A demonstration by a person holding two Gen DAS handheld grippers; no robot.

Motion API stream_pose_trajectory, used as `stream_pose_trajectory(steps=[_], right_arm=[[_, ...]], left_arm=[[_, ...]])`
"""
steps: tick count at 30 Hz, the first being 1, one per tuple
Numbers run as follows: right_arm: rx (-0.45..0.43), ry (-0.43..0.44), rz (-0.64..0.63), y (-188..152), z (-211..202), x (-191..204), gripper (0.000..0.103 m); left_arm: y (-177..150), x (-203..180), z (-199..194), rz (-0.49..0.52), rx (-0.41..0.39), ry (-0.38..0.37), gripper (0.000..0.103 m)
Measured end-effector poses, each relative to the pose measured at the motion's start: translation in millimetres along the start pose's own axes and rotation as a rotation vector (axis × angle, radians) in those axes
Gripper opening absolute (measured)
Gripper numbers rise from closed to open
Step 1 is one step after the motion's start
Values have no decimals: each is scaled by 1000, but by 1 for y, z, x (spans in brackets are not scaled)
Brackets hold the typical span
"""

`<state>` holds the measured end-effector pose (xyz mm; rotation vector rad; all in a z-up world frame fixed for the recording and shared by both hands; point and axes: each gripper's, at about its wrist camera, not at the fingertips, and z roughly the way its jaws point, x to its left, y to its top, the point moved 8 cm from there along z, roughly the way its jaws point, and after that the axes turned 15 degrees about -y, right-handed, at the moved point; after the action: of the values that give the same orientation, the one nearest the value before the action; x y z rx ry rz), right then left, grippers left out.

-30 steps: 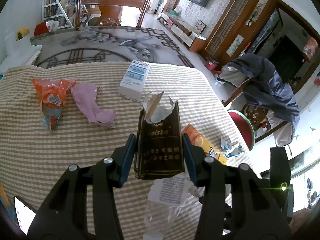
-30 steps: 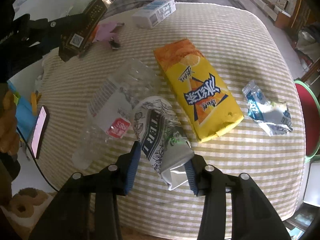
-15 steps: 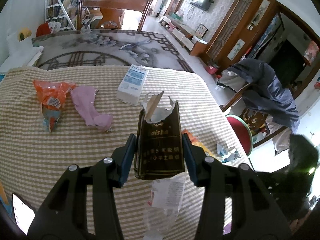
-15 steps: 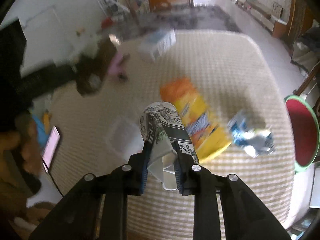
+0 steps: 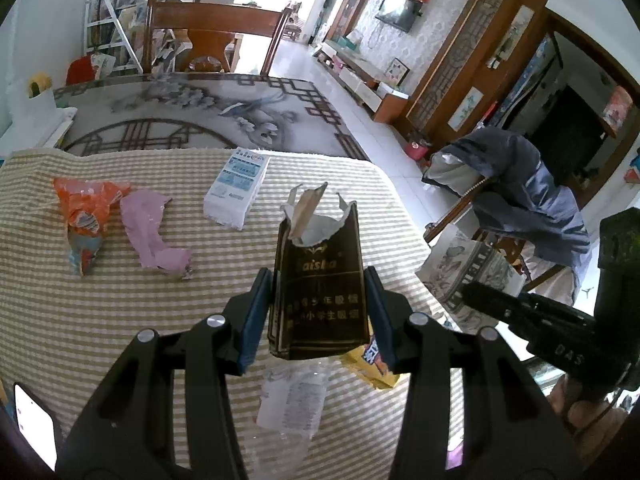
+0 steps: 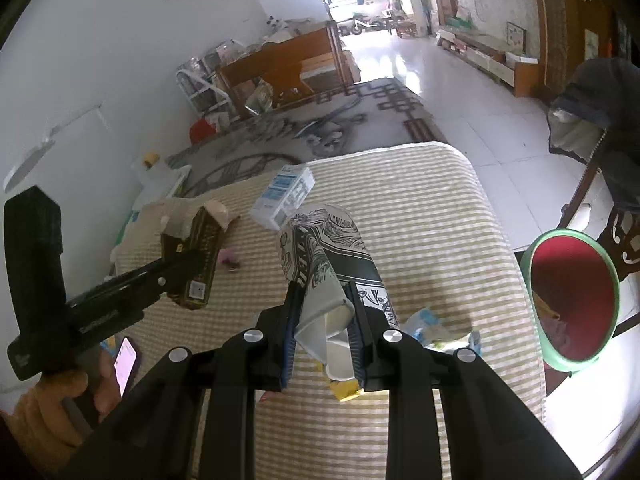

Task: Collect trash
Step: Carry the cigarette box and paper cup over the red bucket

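L gripper [image 5: 318, 312]: jaws part-open, clamped on dark brown carton [image 5: 318, 292] w/ gold lettering. Carton upright between the blue pads, torn top sticking up past the fingertips, held clear above the bench [image 5: 100, 320]. In R wrist view the same carton [image 6: 196, 256] shows at left, tilted, a pad on each side.

R gripper [image 6: 322, 316]: jaws nearly shut, squeezing crushed paper cup [image 6: 332, 256] w/ black-and-white print. Cup's flattened end is pinched between the pads; its body runs fwd beyond the tips. Cup lifted off the bench, also seen at right edge of L wrist view [image 5: 468, 276].

Left on the checked cloth: white/blue box [image 5: 238, 186] at far side; pink wrapper [image 5: 150, 236] and orange wrapper [image 5: 86, 216] side by side, far left; yellow snack bag [image 5: 370, 368] just below L jaws, mostly hidden; clear plastic sheet w/ printed label [image 5: 294, 400] near edge; blue/white wrapper [image 6: 434, 330] peeking from behind R jaws.

Red basin w/ green rim [image 6: 572, 300] off the bench, right side. Phone [image 6: 126, 362] at near-left edge, screen lit.
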<state>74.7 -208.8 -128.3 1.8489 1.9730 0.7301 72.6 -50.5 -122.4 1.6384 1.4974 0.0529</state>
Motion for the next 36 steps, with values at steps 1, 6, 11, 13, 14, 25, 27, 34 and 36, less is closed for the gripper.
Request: stream_pose_trajectory(steps=[1,6,11,13,14,25,27,34,36], right_arm=[[3,2,2,2,1,-4,22],[8,9,1,10,5,-22,22],[8,19,4,19,8,-45,22],[12,25,7,22,11,-55,22],[14,28,8,24,11,-60,22],[18,47,39,34,13,-102,22],[19,44,52,35,14,-112,22],[12,27,109,35,9,-149,22],[10,19,127,35,7,-160,22]], left_arm=[[1,-1,1,-3,-3,3,45],[7,-11,11,-14,-17,16,45],[10,-26,29,-16,-16,24,45],[11,-32,36,-16,-13,27,45],[12,-35,38,-16,-12,28,45],[20,-67,66,3,0,54,45],[20,-74,71,10,5,52,45],[25,-106,95,56,30,28,45],[27,-115,101,70,37,20,45]])
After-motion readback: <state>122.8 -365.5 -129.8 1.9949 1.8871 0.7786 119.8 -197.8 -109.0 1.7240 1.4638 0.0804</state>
